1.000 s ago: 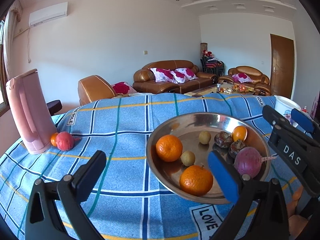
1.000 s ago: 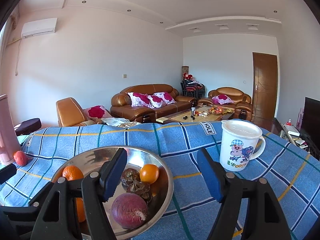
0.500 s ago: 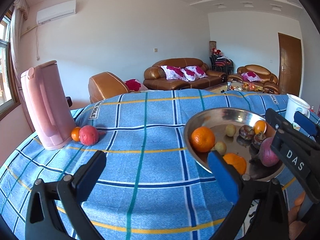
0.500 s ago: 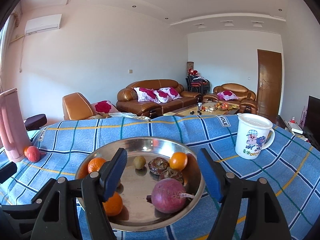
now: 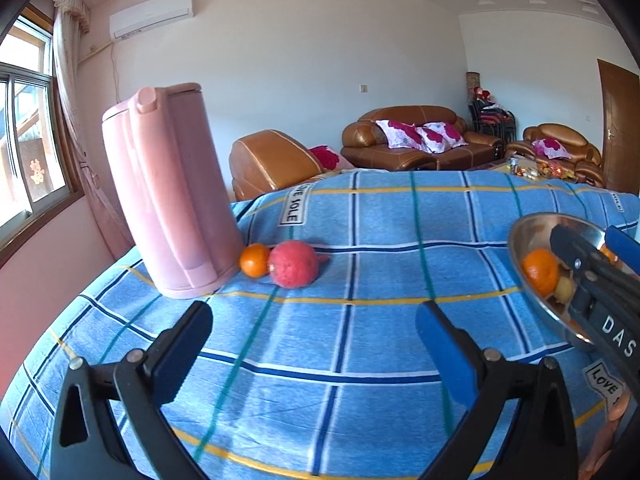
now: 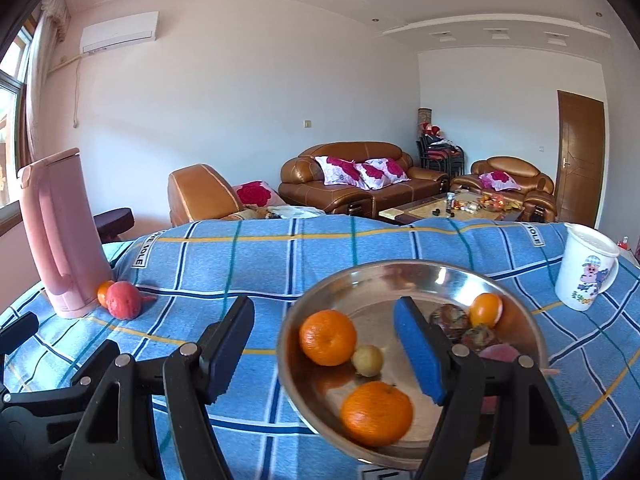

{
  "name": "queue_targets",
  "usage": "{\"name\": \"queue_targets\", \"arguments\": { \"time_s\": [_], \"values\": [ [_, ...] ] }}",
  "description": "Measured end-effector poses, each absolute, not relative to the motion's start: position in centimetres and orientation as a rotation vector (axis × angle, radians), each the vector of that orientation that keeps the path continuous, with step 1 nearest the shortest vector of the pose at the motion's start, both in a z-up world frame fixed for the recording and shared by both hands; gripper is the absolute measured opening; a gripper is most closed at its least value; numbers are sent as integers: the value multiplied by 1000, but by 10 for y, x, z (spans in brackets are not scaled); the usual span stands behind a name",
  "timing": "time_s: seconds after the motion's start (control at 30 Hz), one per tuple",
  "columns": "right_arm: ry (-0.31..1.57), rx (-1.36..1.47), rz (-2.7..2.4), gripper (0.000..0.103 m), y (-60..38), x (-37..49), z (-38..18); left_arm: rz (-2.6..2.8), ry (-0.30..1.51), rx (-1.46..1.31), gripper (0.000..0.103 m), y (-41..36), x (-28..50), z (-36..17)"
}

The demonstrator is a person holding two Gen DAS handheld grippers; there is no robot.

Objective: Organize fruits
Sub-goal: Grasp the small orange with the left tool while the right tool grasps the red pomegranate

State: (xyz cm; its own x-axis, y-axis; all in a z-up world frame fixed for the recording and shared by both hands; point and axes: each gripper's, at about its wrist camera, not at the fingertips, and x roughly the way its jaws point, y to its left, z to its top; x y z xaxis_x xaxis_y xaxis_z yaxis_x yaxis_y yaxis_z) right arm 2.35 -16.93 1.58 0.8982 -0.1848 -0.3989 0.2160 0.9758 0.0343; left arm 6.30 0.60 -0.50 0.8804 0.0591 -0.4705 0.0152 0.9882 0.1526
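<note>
On the blue checked tablecloth (image 5: pixel 360 340) most fruit already sits in the steel bowl (image 6: pixel 400 276), but a tangerine (image 5: pixel 254 260) and red fruit (image 5: pixel 294 264) remain beside the pink kettle (image 5: pixel 168 192), well apart from the bowl, with left gripper (image 5: pixel 312 344) and right gripper (image 6: pixel 324 340) both spread apart, empty.

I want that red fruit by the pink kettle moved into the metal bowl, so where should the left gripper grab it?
Probably grip the red fruit across its round middle, coming from the front with the open left gripper. The small orange touches its kettle-side flank and a stalk sticks out opposite, so front and rear faces look freest.
</note>
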Motion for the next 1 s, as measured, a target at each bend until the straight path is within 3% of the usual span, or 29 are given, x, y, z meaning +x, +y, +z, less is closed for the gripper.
{"name": "queue_targets", "arguments": {
  "time_s": [0.43,0.87,1.0],
  "values": [
    [675,70,134,74,-72,133,-10,217,678,-45,103,115,110,-26],
    [814,-16,272,74,-10,198,-29,265,759,-169,103,140,122,-41],
    [878,-33,278,58,-6,206,-36,253,774,-172,101,140,124,-41]
  ]
}}
